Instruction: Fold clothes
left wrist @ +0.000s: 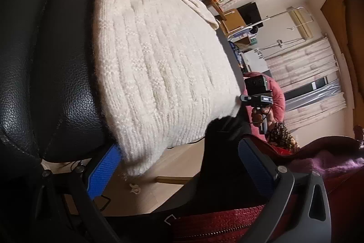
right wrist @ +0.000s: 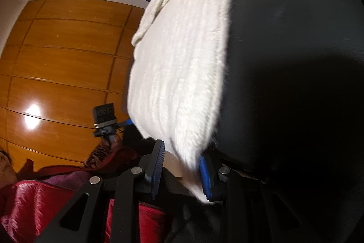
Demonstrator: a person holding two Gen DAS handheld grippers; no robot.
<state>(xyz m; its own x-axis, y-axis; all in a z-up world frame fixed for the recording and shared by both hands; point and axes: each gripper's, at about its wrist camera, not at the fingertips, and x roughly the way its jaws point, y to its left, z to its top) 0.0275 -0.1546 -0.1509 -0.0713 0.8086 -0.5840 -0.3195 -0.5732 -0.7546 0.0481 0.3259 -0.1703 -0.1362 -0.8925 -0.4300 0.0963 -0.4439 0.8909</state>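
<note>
Across the left wrist view, a cream knitted sweater (left wrist: 159, 56) lies over a black leather seat (left wrist: 45, 83). The left gripper (left wrist: 179, 165) stands wide apart, one blue pad (left wrist: 103, 172) touching the sweater's hem corner, the other well clear. The right gripper (left wrist: 257, 99) shows beyond, in a hand.

From the right wrist view, the right gripper (right wrist: 182, 171) has the sweater's (right wrist: 182, 65) lower corner between its parted pads; whether they pinch it I cannot tell.
</note>
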